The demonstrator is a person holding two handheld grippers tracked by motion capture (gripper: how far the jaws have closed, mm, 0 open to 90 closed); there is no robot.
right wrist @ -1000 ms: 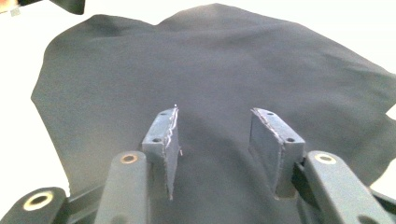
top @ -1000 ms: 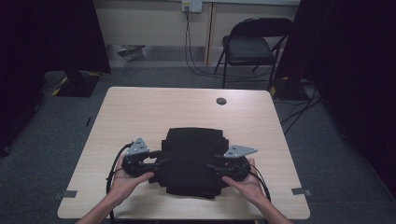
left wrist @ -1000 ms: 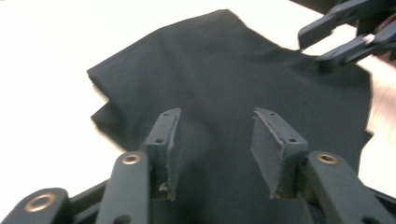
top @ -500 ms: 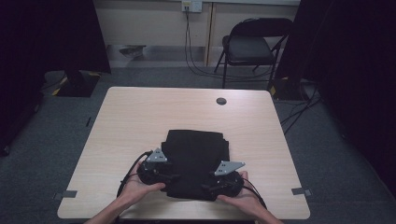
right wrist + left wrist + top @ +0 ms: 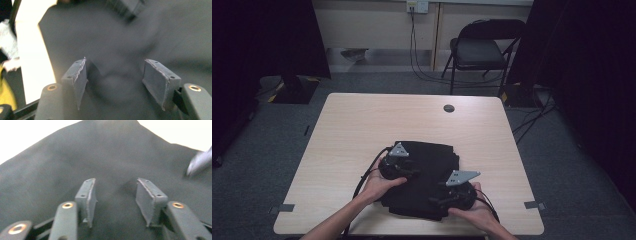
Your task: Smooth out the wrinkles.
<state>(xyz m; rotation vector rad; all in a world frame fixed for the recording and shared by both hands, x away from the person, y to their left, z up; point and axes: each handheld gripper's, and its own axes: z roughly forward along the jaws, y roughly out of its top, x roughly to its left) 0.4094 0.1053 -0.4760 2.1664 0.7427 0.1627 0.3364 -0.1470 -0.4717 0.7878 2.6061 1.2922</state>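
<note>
A black folded cloth (image 5: 428, 162) lies on the near half of the light wooden table (image 5: 362, 125). My left gripper (image 5: 414, 172) rests over the cloth's left part, pointing right. Its jaws have just been closing, and they stand apart (image 5: 116, 195) on flat cloth (image 5: 75, 157) with no fold pinched. My right gripper (image 5: 438, 200) sits over the cloth's front right part, pointing left. Its jaws have just been opening and stand wide (image 5: 116, 75) above the cloth (image 5: 112, 37), gripping nothing. The left gripper (image 5: 127, 7) shows as a blur ahead of them.
A round cable hole (image 5: 448, 108) sits near the table's far edge. Behind the table stand a black folding chair (image 5: 484, 50) and floor cables (image 5: 422, 70). Tape marks (image 5: 532, 205) lie by the front corners. Bare tabletop surrounds the cloth.
The left gripper has moved right from the cloth's left edge onto the cloth. The right gripper has slid nearer the front edge. The cloth has hardly shifted.
</note>
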